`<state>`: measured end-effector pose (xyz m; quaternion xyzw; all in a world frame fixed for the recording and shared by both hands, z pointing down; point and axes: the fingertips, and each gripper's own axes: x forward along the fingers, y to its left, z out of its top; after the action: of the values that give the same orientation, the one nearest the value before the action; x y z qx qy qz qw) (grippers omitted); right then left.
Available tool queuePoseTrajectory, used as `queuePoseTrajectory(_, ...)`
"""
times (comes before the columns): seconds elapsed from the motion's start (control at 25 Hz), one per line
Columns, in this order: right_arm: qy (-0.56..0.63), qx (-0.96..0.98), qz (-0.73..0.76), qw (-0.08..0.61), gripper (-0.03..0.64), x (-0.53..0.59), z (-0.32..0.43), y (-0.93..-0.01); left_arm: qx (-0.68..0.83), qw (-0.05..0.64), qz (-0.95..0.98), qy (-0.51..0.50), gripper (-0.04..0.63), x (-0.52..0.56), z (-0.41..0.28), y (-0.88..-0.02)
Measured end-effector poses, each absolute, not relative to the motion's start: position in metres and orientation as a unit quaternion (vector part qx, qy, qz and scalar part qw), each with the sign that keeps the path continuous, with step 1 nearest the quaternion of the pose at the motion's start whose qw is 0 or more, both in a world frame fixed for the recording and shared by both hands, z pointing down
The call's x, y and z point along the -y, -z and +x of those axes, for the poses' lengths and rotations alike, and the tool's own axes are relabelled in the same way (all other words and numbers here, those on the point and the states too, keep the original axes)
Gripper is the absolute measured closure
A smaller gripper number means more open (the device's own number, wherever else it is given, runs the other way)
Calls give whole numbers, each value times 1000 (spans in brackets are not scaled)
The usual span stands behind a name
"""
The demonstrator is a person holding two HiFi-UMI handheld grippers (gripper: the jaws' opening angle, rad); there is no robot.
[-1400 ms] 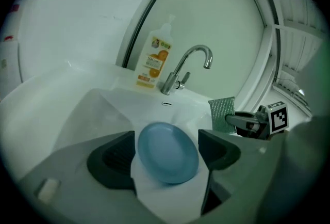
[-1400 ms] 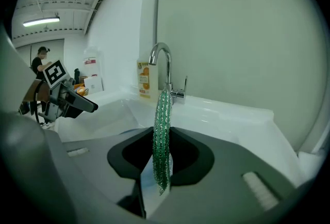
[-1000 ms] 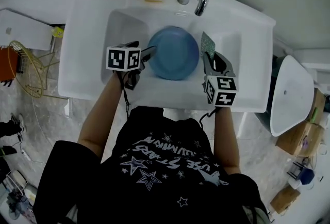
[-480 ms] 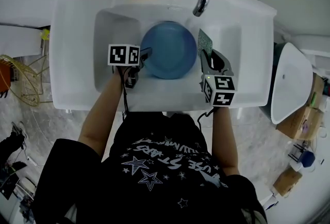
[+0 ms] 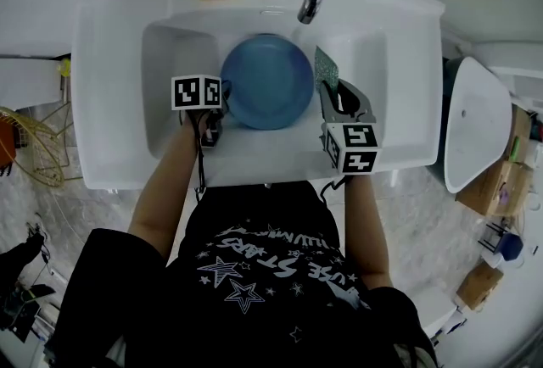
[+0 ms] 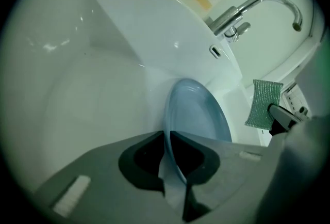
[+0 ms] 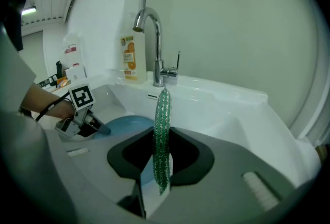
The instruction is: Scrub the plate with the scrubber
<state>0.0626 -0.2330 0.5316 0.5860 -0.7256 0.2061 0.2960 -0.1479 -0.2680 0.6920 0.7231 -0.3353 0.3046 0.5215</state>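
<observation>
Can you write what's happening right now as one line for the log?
left gripper: shut on plate rim | right gripper: shut on scrubber | plate: in sink | scrubber: beside plate, not touching it

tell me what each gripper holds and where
The left gripper grips the blue plate by its near rim; the right gripper pinches the green scrubber by its lower end.

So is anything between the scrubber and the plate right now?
Nothing visible. The scrubber, in the right claw, faces the plate across bare sink; the left claw grips the plate's opposite rim.
</observation>
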Motion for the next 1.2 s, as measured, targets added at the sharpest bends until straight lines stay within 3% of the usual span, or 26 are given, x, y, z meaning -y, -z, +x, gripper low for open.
queuePoseTrajectory(0.24, -198, 747, 564, 290, 505, 233, 57, -528, 359, 547, 713, -254, 573, 274, -148, -682)
queuePoseTrajectory(0.52, -165, 786, 519, 292, 506, 238, 48, -517, 398, 507, 724, -246, 569, 282, -149, -649)
queuePoseTrajectory(0.76, -122, 813, 478, 310, 506, 244, 31, -502, 419, 520, 721, -186, 568, 288, -154, -614)
queuePoseTrajectory(1.2, 33, 796, 427, 428, 506, 270, 4, -482, 440, 507, 731, -120, 568, 271, -138, -556)
